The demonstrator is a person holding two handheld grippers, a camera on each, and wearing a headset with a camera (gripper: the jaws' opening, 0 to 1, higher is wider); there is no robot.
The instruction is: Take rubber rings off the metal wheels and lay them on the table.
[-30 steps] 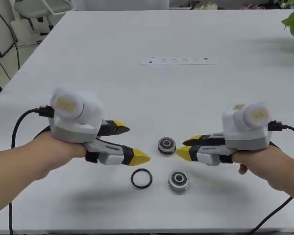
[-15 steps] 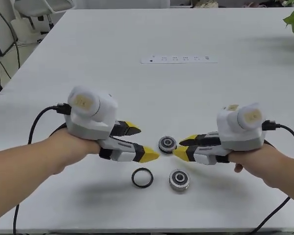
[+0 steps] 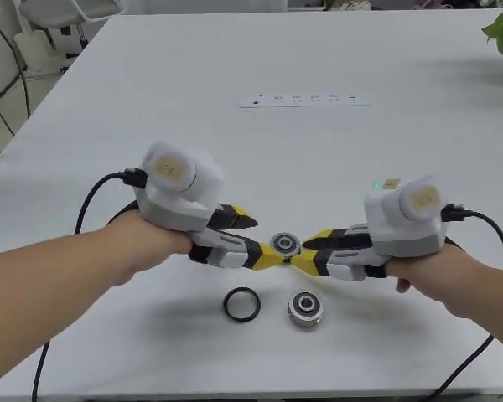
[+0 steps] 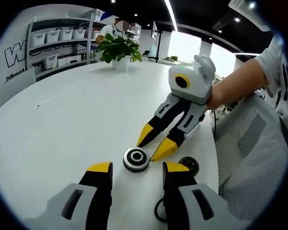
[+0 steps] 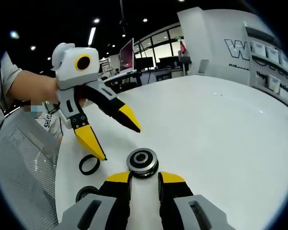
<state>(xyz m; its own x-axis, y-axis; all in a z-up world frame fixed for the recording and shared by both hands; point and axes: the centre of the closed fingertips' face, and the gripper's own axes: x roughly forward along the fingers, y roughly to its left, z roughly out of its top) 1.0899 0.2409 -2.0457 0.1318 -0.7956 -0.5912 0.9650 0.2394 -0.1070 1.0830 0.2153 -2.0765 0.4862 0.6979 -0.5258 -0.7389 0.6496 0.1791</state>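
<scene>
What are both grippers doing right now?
Left gripper: open, holding nothing.
Right gripper: open a little, fingers near the metal wheel.

My left gripper (image 4: pixel 137 168): two black jaws with yellow tips, spread wide, nothing between them. Just ahead of gap, round metal wheel with black rubber ring (image 4: pixel 136 159) lies flat on white table (image 4: pixel 77 110). Opposite me, white-grey right gripper (image 4: pixel 151 147), jaws parted, yellow tips at wheel's far side; contact unclear. Second dark wheel (image 4: pixel 188 164) beyond my jaw at view's right. Loose black rubber ring (image 4: pixel 158 211) partly hidden by same jaw. Green potted plant (image 4: pixel 118 49) far across table.
</scene>
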